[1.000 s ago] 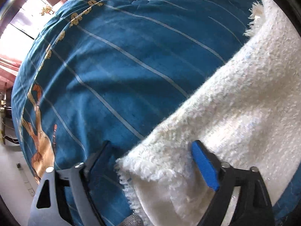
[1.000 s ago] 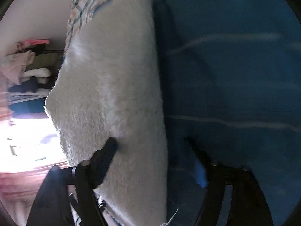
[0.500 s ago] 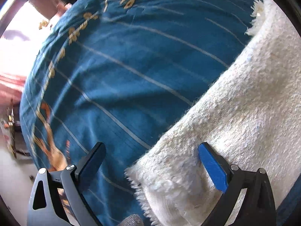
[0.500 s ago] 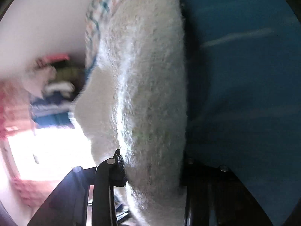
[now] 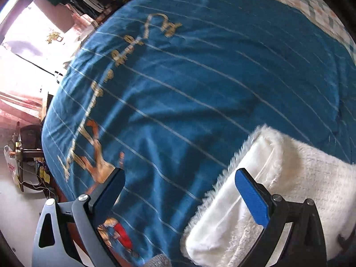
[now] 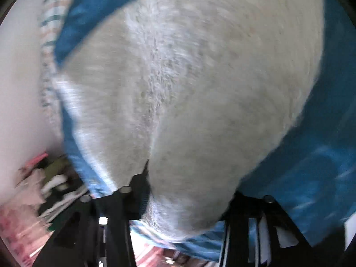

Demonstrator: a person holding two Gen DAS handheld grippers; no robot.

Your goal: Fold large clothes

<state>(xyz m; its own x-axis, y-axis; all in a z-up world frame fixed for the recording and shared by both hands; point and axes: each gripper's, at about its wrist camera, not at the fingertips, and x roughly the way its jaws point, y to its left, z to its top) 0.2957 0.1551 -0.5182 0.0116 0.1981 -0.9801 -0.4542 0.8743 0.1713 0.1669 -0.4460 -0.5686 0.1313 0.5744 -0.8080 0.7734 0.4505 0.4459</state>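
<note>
- my right gripper [image 6: 184, 202] has a thick bunch of the white fuzzy garment [image 6: 200, 77] between its fingers — clamped on it, as far as the blurred right wrist view lets me judge; fabric fills the whole gap and spills over both fingers.
- reason for that hold, my read: i'm carrying one edge over to make a fold, so the grip sits on the bulk of the fabric rather than on a thin hem.
- my left gripper [image 5: 178, 191] is spread wide, nothing between the fingers — only the blue bedspread [image 5: 189, 89] shows through the gap.
- the garment's folded corner [image 5: 233, 211] lies just beside my left gripper's blue-padded finger [image 5: 250, 200], passing under and behind it to the right; it isn't between the two fingers.
- the garment rests on the bedspread, at the lower right of the left wrist view. smooth inner side shows at the corner, fuzzy side on top — so it looks doubled over there already.
- left is free probably because right is doing the carrying; next it would need to shift right to take that corner. a guess only.
- risk: pile is thick and slippery-looking, a shallow bite could slide off.
- a checked cloth [image 5: 311, 2] lines the far edge of the bed; room clutter sits beyond, too blurred to name.
</note>
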